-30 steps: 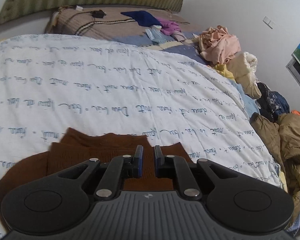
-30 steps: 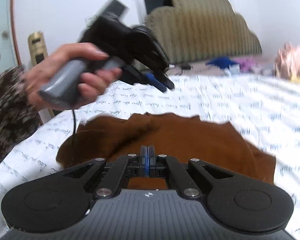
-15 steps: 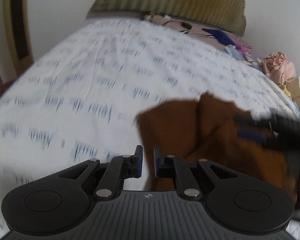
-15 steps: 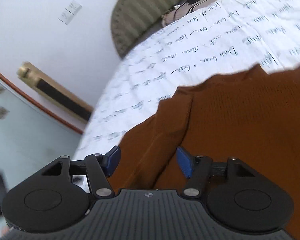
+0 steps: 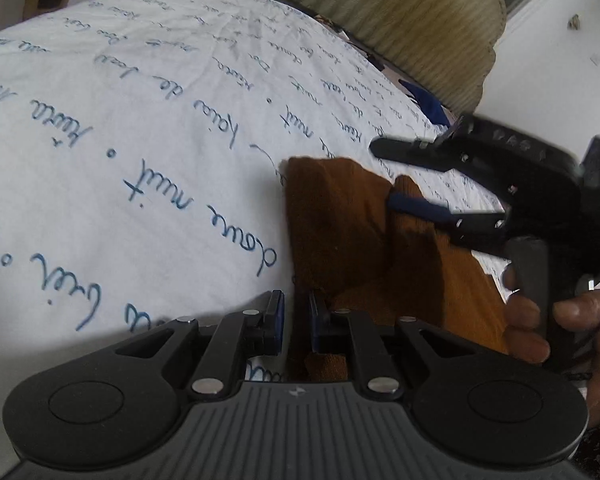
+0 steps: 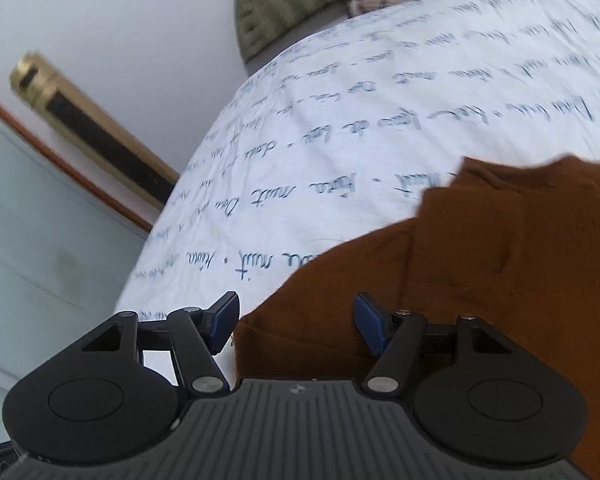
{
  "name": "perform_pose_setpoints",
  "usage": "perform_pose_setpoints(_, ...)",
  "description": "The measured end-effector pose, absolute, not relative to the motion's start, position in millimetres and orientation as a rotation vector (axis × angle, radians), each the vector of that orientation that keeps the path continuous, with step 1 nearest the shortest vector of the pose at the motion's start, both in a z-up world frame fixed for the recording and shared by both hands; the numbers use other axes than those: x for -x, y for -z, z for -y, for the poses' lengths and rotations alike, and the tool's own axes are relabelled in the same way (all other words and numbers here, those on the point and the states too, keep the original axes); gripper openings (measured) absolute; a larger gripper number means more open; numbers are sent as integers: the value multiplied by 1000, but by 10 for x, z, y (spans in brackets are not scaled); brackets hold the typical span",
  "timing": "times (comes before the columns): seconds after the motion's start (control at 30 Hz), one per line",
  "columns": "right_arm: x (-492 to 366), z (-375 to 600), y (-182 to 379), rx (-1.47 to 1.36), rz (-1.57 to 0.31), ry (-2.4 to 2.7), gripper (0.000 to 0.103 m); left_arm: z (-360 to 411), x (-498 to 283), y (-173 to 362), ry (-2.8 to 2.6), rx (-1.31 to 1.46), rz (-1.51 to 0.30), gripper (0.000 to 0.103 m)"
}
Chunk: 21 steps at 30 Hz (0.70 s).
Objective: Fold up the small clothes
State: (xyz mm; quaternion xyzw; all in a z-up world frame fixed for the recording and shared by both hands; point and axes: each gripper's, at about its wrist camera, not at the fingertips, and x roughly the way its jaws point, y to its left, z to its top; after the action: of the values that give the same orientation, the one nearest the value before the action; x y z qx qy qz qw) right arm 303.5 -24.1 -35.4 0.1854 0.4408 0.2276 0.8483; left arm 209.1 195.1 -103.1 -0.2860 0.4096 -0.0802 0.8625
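— on the white script-printed bedsheet [image 5: 148, 128], what's there?

— the brown garment [image 5: 340, 224], partly folded. its edge lies at my left gripper [image 5: 296, 320], whose fingers stand a narrow gap apart; cloth sits between them, but i can't tell if they pinch it.

— and your other one?

— my right gripper [image 6: 296, 320] is spread wide over the garment's near edge, holding nothing. from the left view, its blue-padded finger touches a raised fold. the green headboard [image 5: 400, 20] is behind.
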Motion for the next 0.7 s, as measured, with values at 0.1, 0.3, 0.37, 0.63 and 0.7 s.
perform_pose_setpoints(0.1,-2821,381,180,-313,-861,-452,63,-1900,-2155,1029,203,576,-868,12)
perform_pose_setpoints(0.3,-2725,876,147,-245,-876,-226,74,-1928,-2264,1042,340,659,-861,63)
perform_pose_setpoints(0.37,-2859,933,285,-325,-962,-223,74,-1938,-2298,1065,382,705,-853,73)
perform_pose_setpoints(0.63,-3114,360,446,-403,-1051,-403,82,-1614,-2332,1042,403,546,-821,73)
perform_pose_setpoints(0.7,-3225,131,420,-328,-1096,-426,86,-1512,-2269,1058,408,508,-803,73)
